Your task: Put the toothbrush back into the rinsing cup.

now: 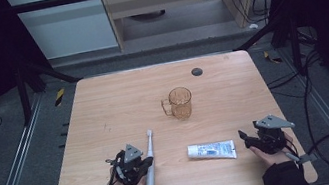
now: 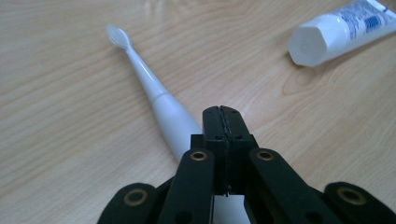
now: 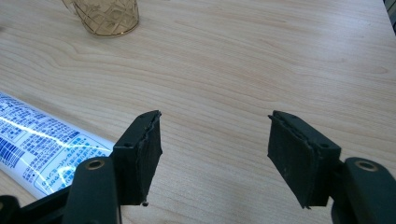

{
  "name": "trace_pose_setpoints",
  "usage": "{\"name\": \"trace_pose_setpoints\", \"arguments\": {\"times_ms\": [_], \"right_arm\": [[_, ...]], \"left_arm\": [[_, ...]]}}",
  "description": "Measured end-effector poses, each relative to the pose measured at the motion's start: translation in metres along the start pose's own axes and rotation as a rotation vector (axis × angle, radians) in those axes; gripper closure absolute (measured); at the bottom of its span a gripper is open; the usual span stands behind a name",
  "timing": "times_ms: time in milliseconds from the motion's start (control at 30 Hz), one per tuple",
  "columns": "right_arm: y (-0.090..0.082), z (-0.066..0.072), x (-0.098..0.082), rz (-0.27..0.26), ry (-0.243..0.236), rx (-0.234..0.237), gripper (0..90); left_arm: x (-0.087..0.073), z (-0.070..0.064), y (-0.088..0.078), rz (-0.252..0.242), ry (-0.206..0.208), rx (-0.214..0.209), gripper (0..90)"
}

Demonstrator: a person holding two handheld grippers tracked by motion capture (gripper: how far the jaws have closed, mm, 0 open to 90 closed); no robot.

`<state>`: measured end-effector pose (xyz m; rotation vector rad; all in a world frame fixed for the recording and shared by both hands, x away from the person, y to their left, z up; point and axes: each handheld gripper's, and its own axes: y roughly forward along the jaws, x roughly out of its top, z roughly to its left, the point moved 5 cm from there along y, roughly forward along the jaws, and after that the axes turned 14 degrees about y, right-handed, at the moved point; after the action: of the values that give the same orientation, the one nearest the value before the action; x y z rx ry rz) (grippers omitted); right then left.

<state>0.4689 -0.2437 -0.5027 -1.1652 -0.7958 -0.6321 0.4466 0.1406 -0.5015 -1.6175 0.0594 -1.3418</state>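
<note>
A white electric toothbrush (image 1: 149,163) lies on the wooden table (image 1: 118,100), its head pointing away from me. My left gripper (image 1: 149,162) hovers just over the handle with its jaws pressed together and nothing between them. In the left gripper view the shut left gripper (image 2: 222,112) covers part of the toothbrush (image 2: 154,95). A white and blue toothpaste tube (image 1: 211,150) lies to the right, its cap (image 2: 308,44) facing the left gripper. My right gripper (image 1: 242,138) rests right of the tube, open and empty. In the right gripper view, the tube (image 3: 42,149) lies left of the right gripper (image 3: 215,149).
An amber glass mug (image 1: 179,102) stands upright mid-table, its handle to the left; its base also shows in the right gripper view (image 3: 109,16). A small dark disc (image 1: 196,72) sits near the far edge. Black frame bars and cables surround the table.
</note>
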Motion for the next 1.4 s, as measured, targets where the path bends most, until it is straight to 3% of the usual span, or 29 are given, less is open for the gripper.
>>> {"name": "trace_pose_setpoints", "arguments": {"times_ms": [433, 967, 1400], "right_arm": [[0.0, 0.0, -0.001, 0.007, -0.004, -0.002, 34.7], [0.001, 0.0, -0.002, 0.012, -0.005, -0.002, 34.5], [0.001, 0.0, -0.002, 0.014, -0.009, 0.0, 34.5]], "left_arm": [[-0.012, -0.018, 0.002, 0.057, 0.04, -0.046, 89.7], [-0.018, -0.026, -0.004, 0.061, 0.051, -0.066, 89.7], [-0.023, -0.02, -0.009, 0.068, 0.041, -0.053, 89.7]]}}
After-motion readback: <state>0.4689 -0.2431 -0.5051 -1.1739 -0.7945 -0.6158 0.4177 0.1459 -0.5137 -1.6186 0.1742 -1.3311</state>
